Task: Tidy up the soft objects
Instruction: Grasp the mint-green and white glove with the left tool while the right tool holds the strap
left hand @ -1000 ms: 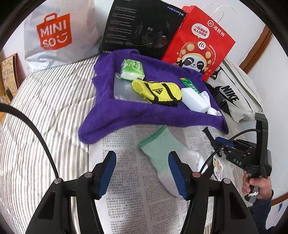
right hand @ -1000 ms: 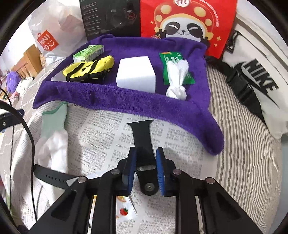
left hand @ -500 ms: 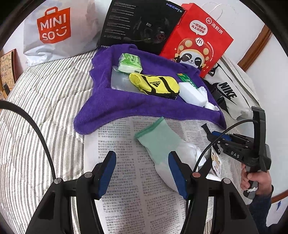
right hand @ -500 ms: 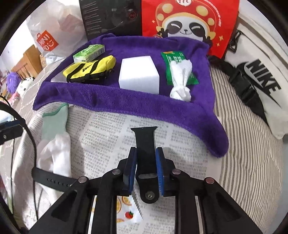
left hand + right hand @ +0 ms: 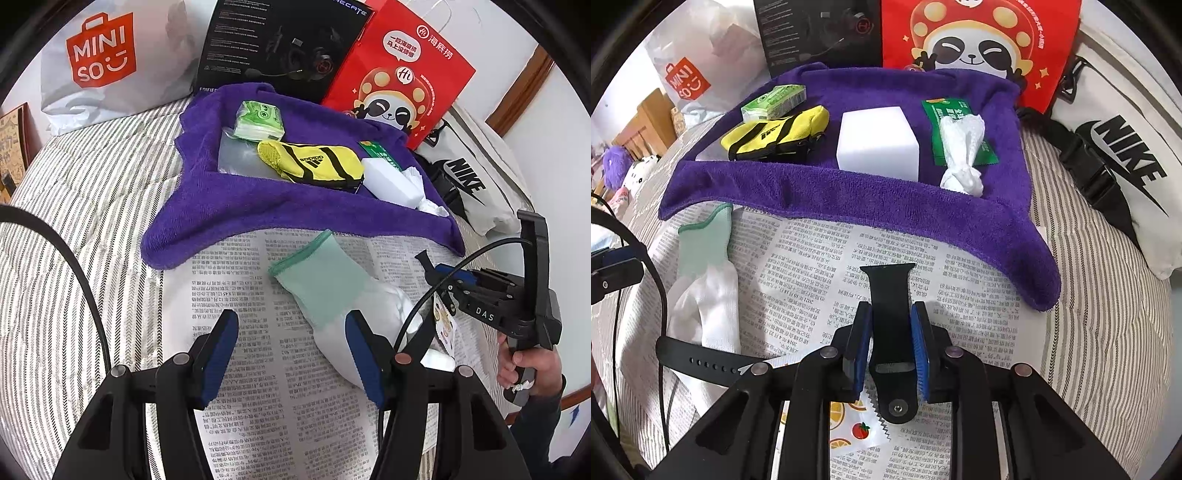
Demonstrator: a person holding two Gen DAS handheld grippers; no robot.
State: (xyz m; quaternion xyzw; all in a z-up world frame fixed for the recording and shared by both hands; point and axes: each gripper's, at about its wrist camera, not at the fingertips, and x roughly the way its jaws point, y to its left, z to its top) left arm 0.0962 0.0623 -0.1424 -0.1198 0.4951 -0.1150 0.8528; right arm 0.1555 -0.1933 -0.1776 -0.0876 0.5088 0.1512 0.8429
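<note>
My right gripper (image 5: 891, 349) is shut on a short black watch strap (image 5: 890, 295) and holds it just above the newspaper (image 5: 820, 266). A second black strap (image 5: 698, 362) lies to its left. A mint and white sock (image 5: 332, 291) lies on the newspaper in front of my left gripper (image 5: 291, 354), which is open and empty, with its right finger over the sock. The purple towel (image 5: 229, 206) carries a green tissue pack (image 5: 258, 120), a yellow pouch (image 5: 314, 162), a white sponge block (image 5: 877, 142), a green sachet (image 5: 951, 112) and a knotted white cloth (image 5: 964, 155).
A Miniso bag (image 5: 103, 62), a black headset box (image 5: 280, 44) and a red panda bag (image 5: 399, 74) stand behind the towel. A white Nike bag (image 5: 1119, 155) lies at the right. A fruit-print sachet (image 5: 849, 424) lies under my right gripper. The striped bedcover (image 5: 74, 206) spreads to the left.
My right gripper has moved forward toward the towel with the strap in it. My left gripper has shifted a little nearer the sock and stays open.
</note>
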